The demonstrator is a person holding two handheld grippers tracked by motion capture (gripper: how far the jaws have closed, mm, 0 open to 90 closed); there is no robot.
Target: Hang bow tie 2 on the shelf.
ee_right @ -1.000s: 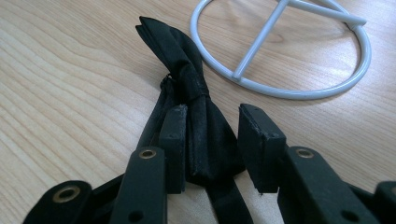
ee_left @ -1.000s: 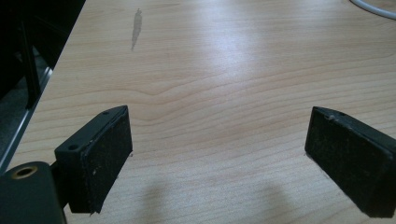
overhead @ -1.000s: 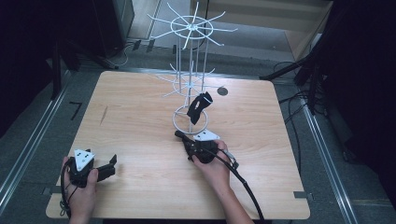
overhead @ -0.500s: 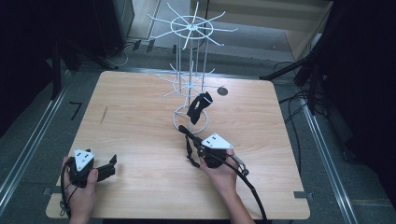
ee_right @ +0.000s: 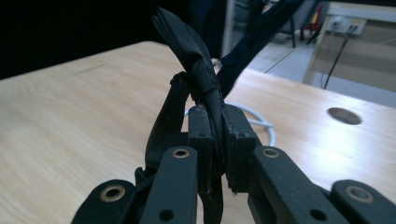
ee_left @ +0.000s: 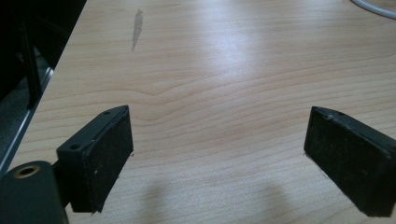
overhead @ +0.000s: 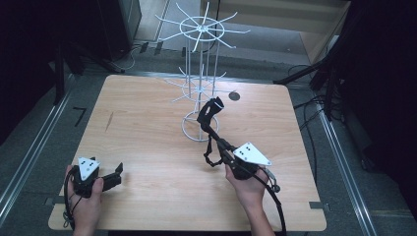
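Observation:
A black strap (overhead: 208, 116) runs from the foot of the white wire rack (overhead: 201, 30) down to my right gripper (overhead: 222, 146), with a loop hanging below the jaws. In the right gripper view that gripper (ee_right: 215, 125) is shut on the strap (ee_right: 186, 43), which folds up out of the pads. Its jaws have just been closing, with the strap between them. My left gripper (overhead: 117, 173) rests at the table's front left, open, with bare wood between its pads (ee_left: 100, 154).
The rack's base ring (overhead: 190, 130) stands on the wooden table (overhead: 142, 123) just behind the strap. A round cable hole (overhead: 234, 96) lies right of the rack. A cable trails from the right hand over the front edge.
The right hand has moved right and up with the strap, pulling it out from the rack's foot. The left hand has kept still.

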